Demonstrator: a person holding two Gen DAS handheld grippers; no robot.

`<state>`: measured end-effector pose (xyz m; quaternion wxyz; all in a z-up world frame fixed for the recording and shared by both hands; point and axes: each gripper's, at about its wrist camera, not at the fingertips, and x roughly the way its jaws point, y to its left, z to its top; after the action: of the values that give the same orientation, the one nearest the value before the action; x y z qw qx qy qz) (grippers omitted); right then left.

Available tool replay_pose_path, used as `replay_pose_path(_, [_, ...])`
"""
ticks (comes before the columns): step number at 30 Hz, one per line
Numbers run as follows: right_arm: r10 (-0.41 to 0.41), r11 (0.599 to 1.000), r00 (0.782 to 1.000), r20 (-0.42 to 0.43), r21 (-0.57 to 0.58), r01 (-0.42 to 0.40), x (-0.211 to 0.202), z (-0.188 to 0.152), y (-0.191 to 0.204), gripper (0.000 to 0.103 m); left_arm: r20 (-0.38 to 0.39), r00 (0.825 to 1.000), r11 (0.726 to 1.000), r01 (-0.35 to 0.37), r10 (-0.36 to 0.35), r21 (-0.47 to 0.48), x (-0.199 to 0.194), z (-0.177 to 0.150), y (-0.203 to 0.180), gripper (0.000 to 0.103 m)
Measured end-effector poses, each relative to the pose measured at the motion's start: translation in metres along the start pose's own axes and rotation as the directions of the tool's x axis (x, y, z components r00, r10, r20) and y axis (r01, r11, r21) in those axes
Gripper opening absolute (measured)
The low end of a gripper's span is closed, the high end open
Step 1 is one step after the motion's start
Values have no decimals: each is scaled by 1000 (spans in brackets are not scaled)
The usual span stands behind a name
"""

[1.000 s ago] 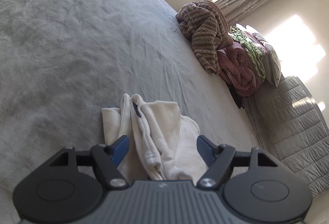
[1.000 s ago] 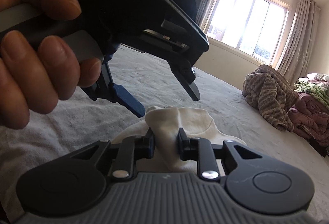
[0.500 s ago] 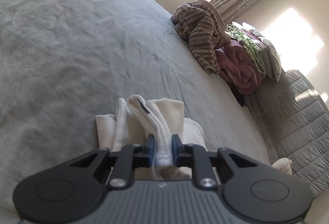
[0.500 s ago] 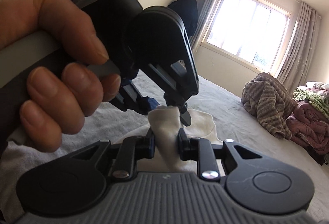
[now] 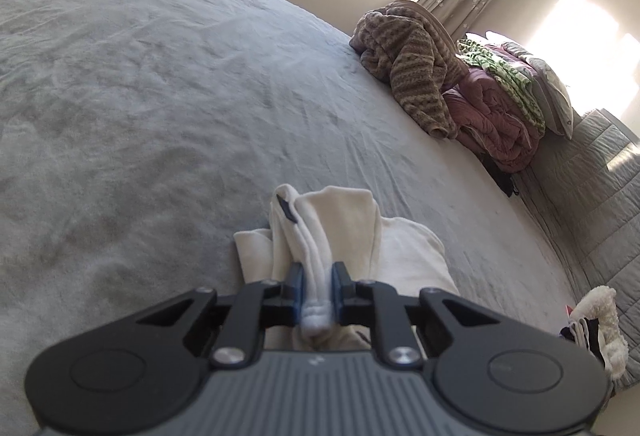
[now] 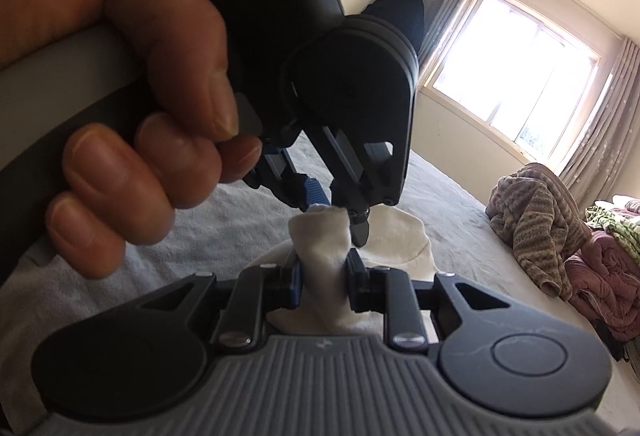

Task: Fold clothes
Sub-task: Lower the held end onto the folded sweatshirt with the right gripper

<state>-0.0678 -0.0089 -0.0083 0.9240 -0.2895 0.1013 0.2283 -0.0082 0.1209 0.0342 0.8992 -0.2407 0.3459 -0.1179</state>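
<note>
A cream-white garment lies bunched on the grey bed. In the left wrist view my left gripper is shut on a thick rolled fold of it, the blue pads pressing both sides. In the right wrist view my right gripper is shut on a raised ridge of the same cream-white garment. Just beyond it, the left gripper pinches the top of that ridge, held by a person's hand. The rest of the garment spreads out behind both grippers.
A brown knitted garment, a pink quilt, a green cloth and a pillow are heaped at the bed's far right. A quilted grey cover lies beyond them. A fluffy white item sits at the right edge.
My left gripper stood open over the garment, then shut on its fold. It has come close in front of the right gripper and both have rolled slightly. The right grip is unchanged.
</note>
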Motion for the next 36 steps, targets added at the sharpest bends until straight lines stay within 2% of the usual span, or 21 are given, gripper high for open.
replay_pose_path(6, [30,998,998,-47,-49,-33,1,-8,5,25,-10,999,999,-49,49,14,4,-12,-1,15])
replay_pose_path(23, [74,990,997,-22,-118,-76,-10,-13,2,25,52,992,991,-118,115,67,-11,-25,-12,14])
replay_pose_path(27, [71,988,997,-41,-134,-76,-9,-14,6,25,36,992,991,-125,123,51,-7,-24,-8,17])
replay_pose_path(31, [77,989,996,-48,-122,-83,-11,-13,5,26,98,987,990,-134,129,44,-24,-9,-6,19])
replay_pose_path(32, [78,990,996,-52,-112,-83,-11,-12,4,27,118,985,990,-134,127,51,-29,-6,-6,19])
replay_pose_path(34, [75,991,996,-53,-103,-80,-12,-10,5,28,195,977,984,-109,81,139,-44,-3,-18,19])
replay_pose_path(36, [73,992,996,-54,-99,-78,-13,-8,6,28,187,982,985,-14,-19,171,-47,-1,-25,19])
